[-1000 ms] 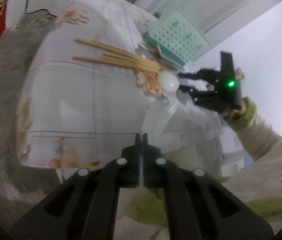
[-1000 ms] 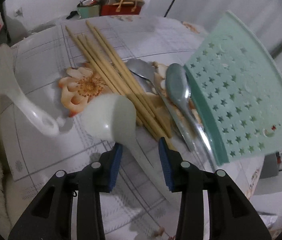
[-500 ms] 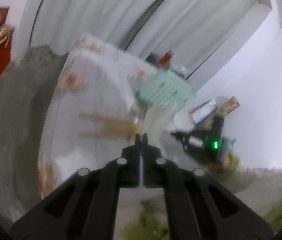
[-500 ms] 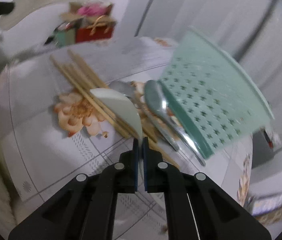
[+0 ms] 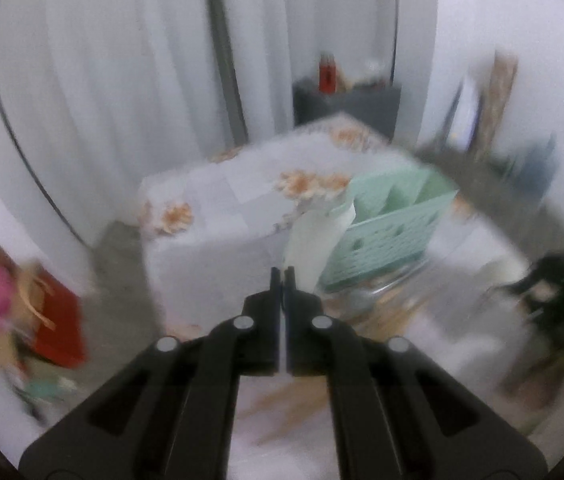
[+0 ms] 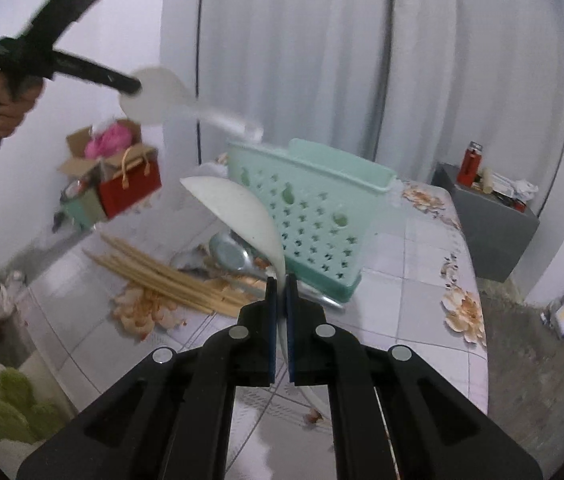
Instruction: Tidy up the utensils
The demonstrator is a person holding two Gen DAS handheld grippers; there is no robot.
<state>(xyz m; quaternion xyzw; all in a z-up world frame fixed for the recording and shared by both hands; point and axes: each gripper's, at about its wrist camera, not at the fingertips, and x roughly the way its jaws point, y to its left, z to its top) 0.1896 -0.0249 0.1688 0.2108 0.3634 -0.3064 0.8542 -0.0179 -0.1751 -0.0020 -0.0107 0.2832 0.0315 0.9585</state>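
Holding a white plastic rice spoon [image 6: 238, 208] clamped in each gripper [image 6: 280, 280], you've got them raised centre-frame so they'll drop into the mint-green perforated plastic caddy [image 6: 321, 216].

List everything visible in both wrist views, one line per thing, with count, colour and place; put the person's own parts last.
white spoons: two, white; one in each gripper, both held in the air near the caddy.
utensil caddy: one, mint green, perforated; upright on the table.
chopsticks: a bundle, count unclear, wooden; on the table left of the caddy.
metal spoons: at least two, silver; lying at the caddy's base.
table: one, white floral cloth.
gift bag: one, red; on the floor behind.
cabinet: one, grey; by the curtain.
bottle: one, red; on the cabinet.
left gripper: black, shut on a spoon.
right gripper: black with blue pads, shut on a spoon.
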